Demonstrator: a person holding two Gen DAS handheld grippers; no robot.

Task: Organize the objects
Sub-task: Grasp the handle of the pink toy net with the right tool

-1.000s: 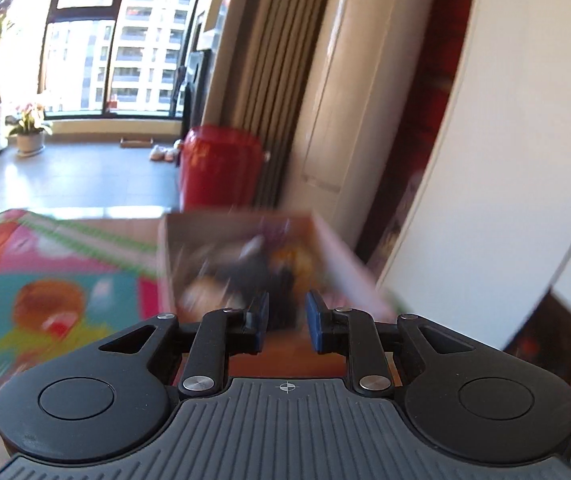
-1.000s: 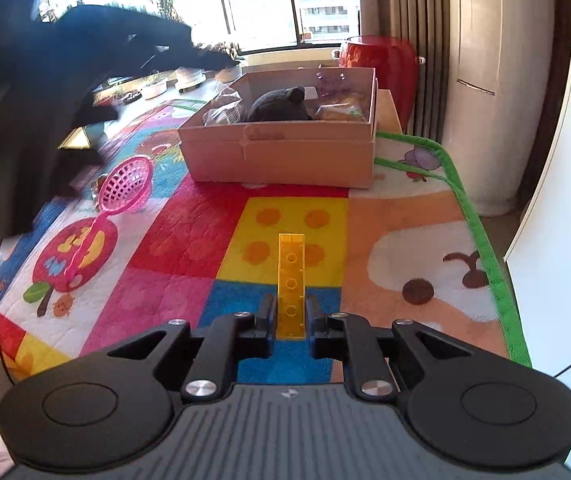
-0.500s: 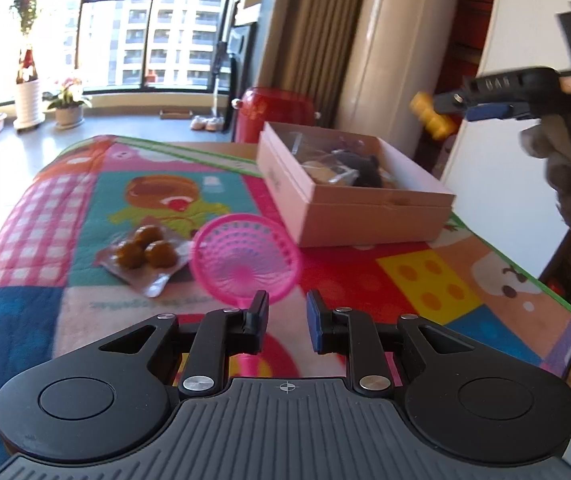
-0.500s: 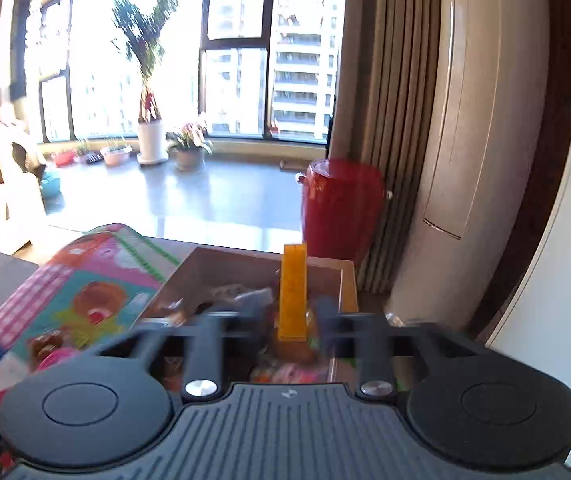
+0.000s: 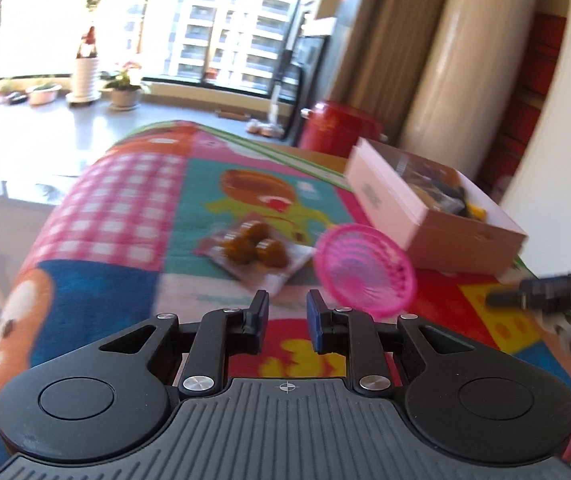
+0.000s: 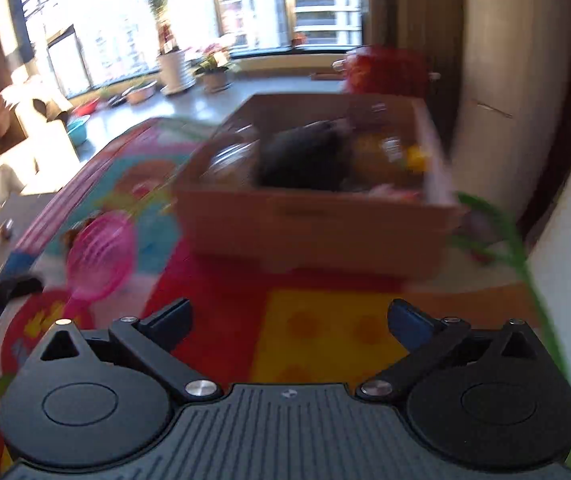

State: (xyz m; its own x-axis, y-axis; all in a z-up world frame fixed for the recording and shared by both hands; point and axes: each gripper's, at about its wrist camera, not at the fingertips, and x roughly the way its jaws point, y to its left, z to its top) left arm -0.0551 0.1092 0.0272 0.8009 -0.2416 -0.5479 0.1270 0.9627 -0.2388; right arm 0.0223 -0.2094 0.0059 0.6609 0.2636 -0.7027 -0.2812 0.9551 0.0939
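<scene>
A: Right tool (image 6: 289, 316)?
B: Now spread wide, empty; yellow brick (image 6: 416, 157) released into box (image 6: 317, 224).
A: Left tool (image 5: 285, 316)?
B: Narrowly parted, empty, nearing pink sieve (image 5: 365, 270) on tabletop (image 5: 125, 200).

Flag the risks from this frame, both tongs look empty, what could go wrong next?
1. The left tongs are narrowly parted with nothing between them; they may need to open wider to take the clear packet of brown pieces.
2. The pink strainer lies right beside the packet and could get knocked or caught.
3. The cardboard box already looks crowded, with a dark item filling its middle; more drops could spill.
</scene>
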